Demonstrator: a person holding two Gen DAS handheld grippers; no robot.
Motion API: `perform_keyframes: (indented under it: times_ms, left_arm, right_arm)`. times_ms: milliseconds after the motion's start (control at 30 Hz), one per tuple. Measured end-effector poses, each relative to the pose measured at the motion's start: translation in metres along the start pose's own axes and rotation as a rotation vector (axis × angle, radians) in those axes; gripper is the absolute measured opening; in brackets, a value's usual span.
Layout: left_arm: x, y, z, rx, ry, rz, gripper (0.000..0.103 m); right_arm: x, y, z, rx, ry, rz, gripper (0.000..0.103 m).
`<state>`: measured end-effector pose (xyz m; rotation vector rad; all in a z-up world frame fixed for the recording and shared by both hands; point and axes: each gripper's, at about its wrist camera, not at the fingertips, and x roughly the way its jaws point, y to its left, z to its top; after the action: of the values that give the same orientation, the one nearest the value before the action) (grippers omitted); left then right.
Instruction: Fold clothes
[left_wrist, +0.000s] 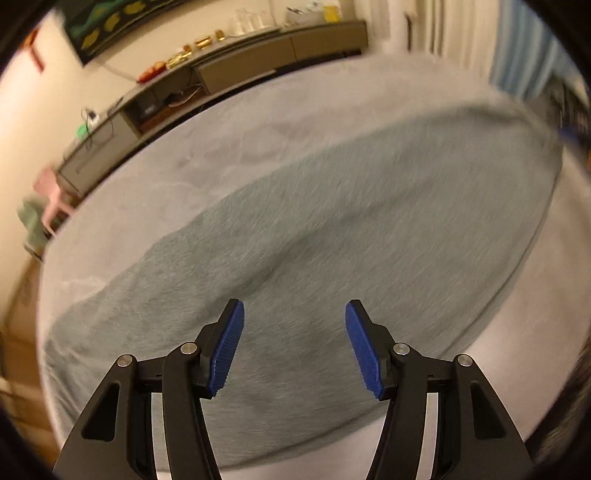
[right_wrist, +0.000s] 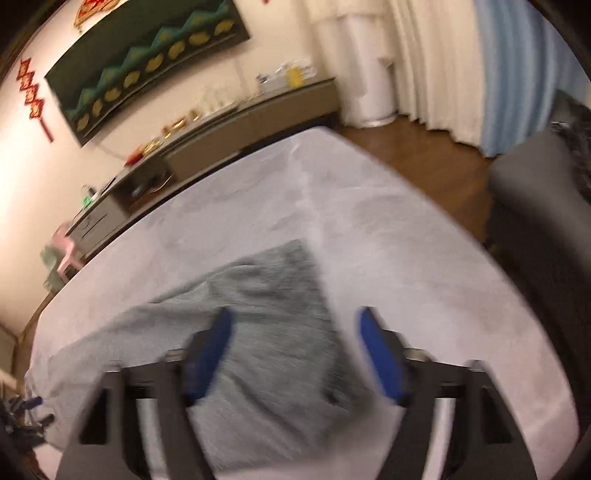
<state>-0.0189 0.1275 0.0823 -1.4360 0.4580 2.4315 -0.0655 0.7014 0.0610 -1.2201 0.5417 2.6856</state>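
Grey-green garment (left_wrist: 332, 229) spread on pale table (left_wrist: 207, 147), mid-fold.
Left gripper (left_wrist: 293, 314) and right gripper (right_wrist: 293, 325) are held wide, empty; an edge, probably, is to be gripped next.

Ahead of the tongs, past the far edge of the pale grey bed (right_wrist: 388, 236), a long low cabinet (right_wrist: 236, 125) runs along a cream wall (right_wrist: 40, 177) under warm light. A dark green picture (right_wrist: 147, 62) with yellow shapes hangs above it, a red ornament (right_wrist: 33, 96) to its left. Ahead and right hang cream curtains (right_wrist: 436, 59) over brown wooden floor (right_wrist: 424, 147).
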Motion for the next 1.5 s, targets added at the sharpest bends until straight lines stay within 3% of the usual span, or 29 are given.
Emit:
perform_keyframes:
  times_ms: [133, 200, 300, 333, 367, 433, 567, 633, 800, 1033, 1100, 1133, 1200, 1267, 1400, 1500]
  left_arm:
    - [-0.013, -0.029, 0.025, -0.170, -0.005, -0.229, 0.070]
    - [-0.016, -0.063, 0.047, -0.189, 0.004, -0.326, 0.070]
    - [-0.014, -0.101, 0.083, -0.219, 0.001, -0.387, 0.070]
    - [-0.015, -0.116, 0.094, -0.227, -0.005, -0.401, 0.070]
    - [-0.012, -0.135, 0.112, -0.227, -0.009, -0.418, 0.071]
    - [-0.006, -0.163, 0.138, -0.225, 0.004, -0.429, 0.071]
    - [0.008, -0.230, 0.197, -0.204, 0.057, -0.461, 0.071]
    - [0.017, -0.260, 0.228, -0.181, 0.069, -0.462, 0.071]
    - [0.034, -0.323, 0.268, -0.082, 0.091, -0.472, 0.071]
    - [0.085, -0.401, 0.279, 0.187, 0.239, -0.360, 0.071]
    - [0.101, -0.414, 0.279, 0.224, 0.264, -0.293, 0.071]
    - [0.107, -0.419, 0.279, 0.227, 0.271, -0.258, 0.071]
    - [0.111, -0.414, 0.282, 0.166, 0.265, -0.285, 0.071]
    - [0.109, -0.405, 0.287, 0.100, 0.239, -0.325, 0.071]
    - [0.102, -0.390, 0.290, 0.039, 0.216, -0.341, 0.071]
    - [0.091, -0.398, 0.284, 0.101, 0.223, -0.368, 0.071]
  right_arm:
    - [0.013, -0.007, -0.016, -0.031, 0.079, -0.016, 0.080]
    - [0.019, -0.003, -0.020, -0.052, 0.099, -0.003, 0.080]
    - [0.031, 0.003, -0.023, -0.070, 0.118, 0.009, 0.078]
    - [0.035, 0.005, -0.024, -0.086, 0.121, 0.006, 0.071]
    - [0.036, 0.009, -0.025, -0.108, 0.120, 0.002, 0.051]
    - [0.036, 0.016, -0.030, -0.145, 0.116, -0.004, 0.029]
    - [0.033, 0.019, -0.031, -0.163, 0.063, 0.026, 0.016]
    - [0.024, 0.027, -0.034, -0.201, 0.015, 0.035, 0.016]
    - [0.005, 0.048, -0.039, -0.287, -0.076, 0.066, 0.015]
    - [0.005, 0.066, -0.052, -0.375, -0.110, 0.123, 0.015]
    - [0.013, 0.063, -0.054, -0.368, -0.086, 0.117, 0.015]
    - [0.017, 0.060, -0.054, -0.356, -0.073, 0.111, 0.019]
    - [0.026, 0.043, -0.050, -0.294, -0.023, 0.119, 0.027]
    - [0.034, 0.024, -0.048, -0.227, 0.011, 0.109, 0.052]
    - [0.051, -0.002, -0.044, -0.138, 0.071, 0.107, 0.061]
    - [0.057, -0.001, -0.043, -0.124, 0.080, 0.142, 0.063]
